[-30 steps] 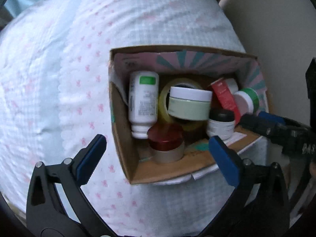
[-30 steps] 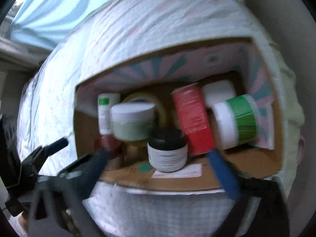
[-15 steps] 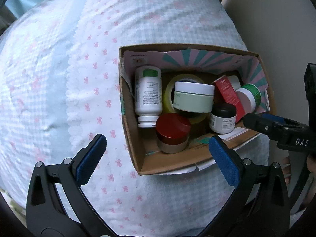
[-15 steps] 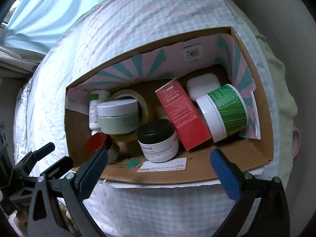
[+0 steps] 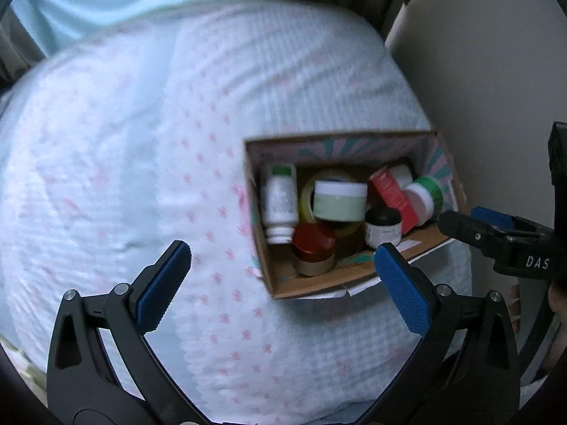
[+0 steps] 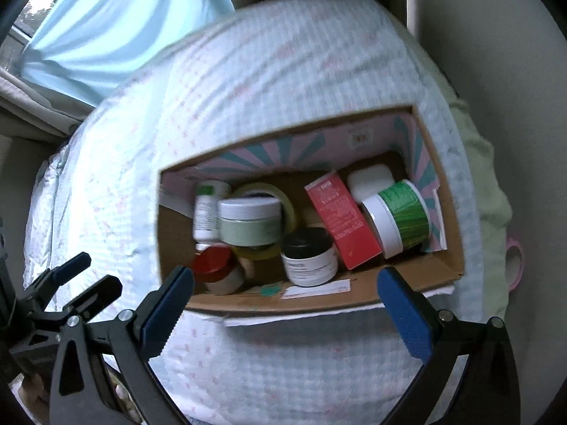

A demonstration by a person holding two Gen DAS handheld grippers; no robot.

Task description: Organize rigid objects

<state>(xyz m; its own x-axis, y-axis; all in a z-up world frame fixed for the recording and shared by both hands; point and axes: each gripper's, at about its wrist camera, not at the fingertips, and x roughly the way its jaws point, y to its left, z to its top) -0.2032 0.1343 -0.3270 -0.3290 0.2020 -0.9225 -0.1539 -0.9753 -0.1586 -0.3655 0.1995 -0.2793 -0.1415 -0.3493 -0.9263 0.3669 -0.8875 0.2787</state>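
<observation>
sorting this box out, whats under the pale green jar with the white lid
The pale green jar lies on its side on a yellow tape roll, inside the cardboard box. The jar covers most of the roll, so anything in its hole or beneath cannot be seen.

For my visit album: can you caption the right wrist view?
Open right gripper hovers before a cardboard box of jars, a red carton and tape roll on a bed.

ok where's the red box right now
In the right wrist view, the red box leans inside the cardboard box, right of centre, between the black-lidded jar and green-labelled tub.
</observation>
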